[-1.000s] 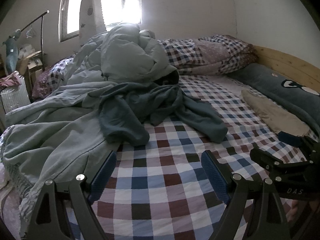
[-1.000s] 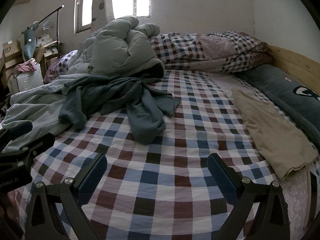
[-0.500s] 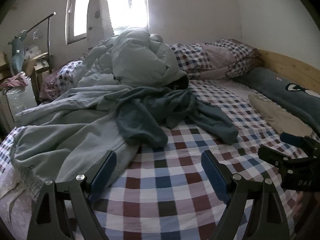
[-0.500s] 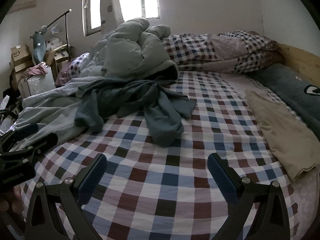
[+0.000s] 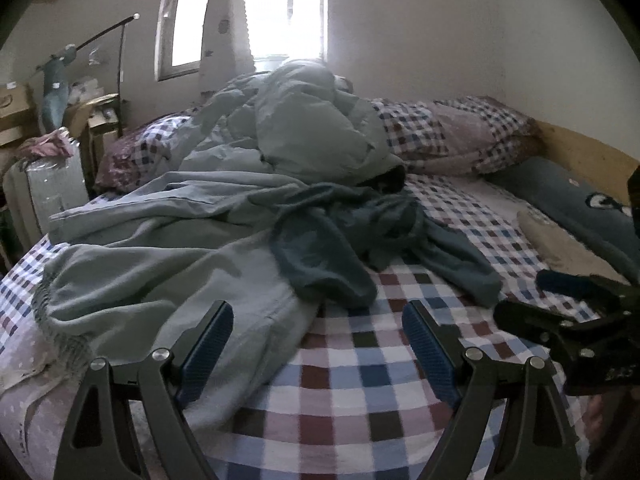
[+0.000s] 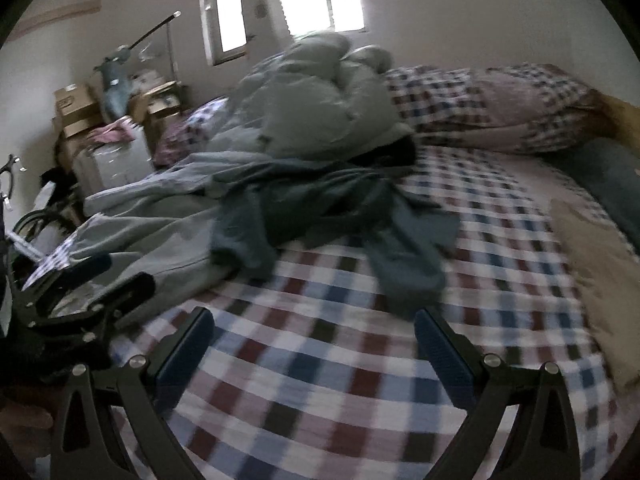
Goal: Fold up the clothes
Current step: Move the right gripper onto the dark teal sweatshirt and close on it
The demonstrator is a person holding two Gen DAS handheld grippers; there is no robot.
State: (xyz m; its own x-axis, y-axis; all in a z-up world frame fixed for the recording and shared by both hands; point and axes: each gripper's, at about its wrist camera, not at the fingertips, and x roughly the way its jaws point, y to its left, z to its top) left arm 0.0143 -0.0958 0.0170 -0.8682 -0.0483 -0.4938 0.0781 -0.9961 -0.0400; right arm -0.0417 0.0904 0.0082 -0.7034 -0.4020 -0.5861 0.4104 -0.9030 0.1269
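1. My left gripper (image 5: 318, 344) stands wide open over the checked sheet (image 5: 340, 380), holding nothing; its left blue pad (image 5: 208, 344) hangs above the edge of a pale grey-green garment (image 5: 160, 276).
2. My right gripper (image 6: 314, 354) is likewise spread open and empty over bare sheet.
3. Each gripper shows in the other's view: the right one at the right edge of the left view, the left one at the lower left of the right view. Both sit low, just above the bed.
4. The clothes lie in a heap ahead of both grippers. A dark teal garment (image 5: 352, 240) sprawls crumpled on the sheet, partly over the pale one.
5. A pale quilt (image 5: 320, 132) is bunched up behind the heap, below the window (image 5: 280, 8).
6. A tan garment (image 6: 600, 280) lies flat at the right side, beside a dark long pillow (image 5: 576, 204).
7. Writing: white marks on the right gripper's body are too blurred to read. The right view is motion-blurred overall.
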